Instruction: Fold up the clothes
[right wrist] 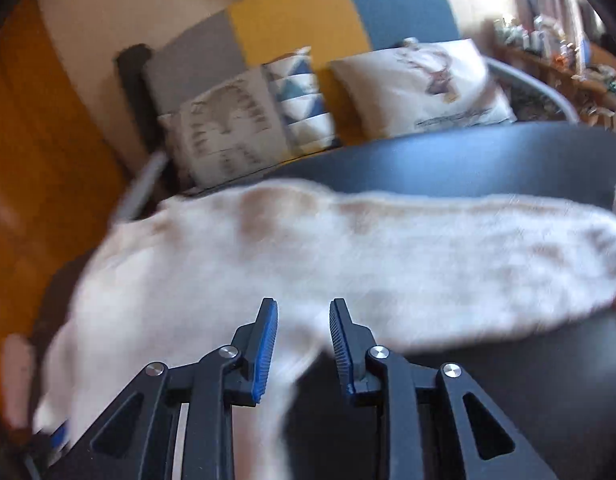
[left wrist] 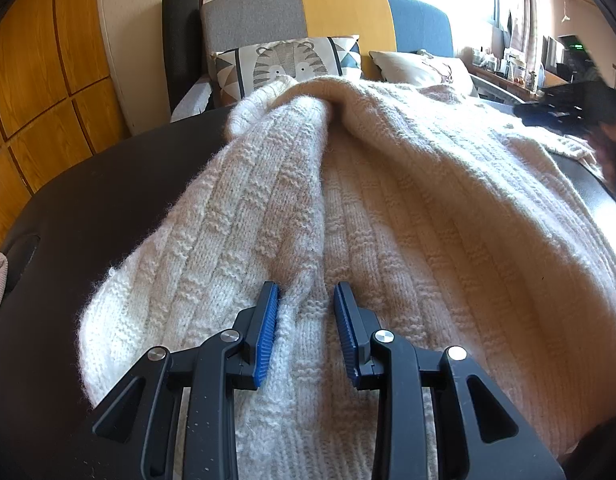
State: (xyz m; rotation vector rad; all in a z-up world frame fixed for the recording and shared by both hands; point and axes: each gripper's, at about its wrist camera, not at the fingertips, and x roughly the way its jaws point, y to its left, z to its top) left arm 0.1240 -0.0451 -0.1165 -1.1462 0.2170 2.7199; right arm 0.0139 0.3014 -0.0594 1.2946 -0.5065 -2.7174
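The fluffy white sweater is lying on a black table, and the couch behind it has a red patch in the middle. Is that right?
Almost. The white sweater does lie on the black table, but the middle patch of the couch is yellow, not red; grey is on one side and blue on the other. The left wrist view shows it sharply.

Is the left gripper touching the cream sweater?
Touching. In the left wrist view, the left gripper straddles a raised ridge of the sweater, and its left pad presses into the knit.
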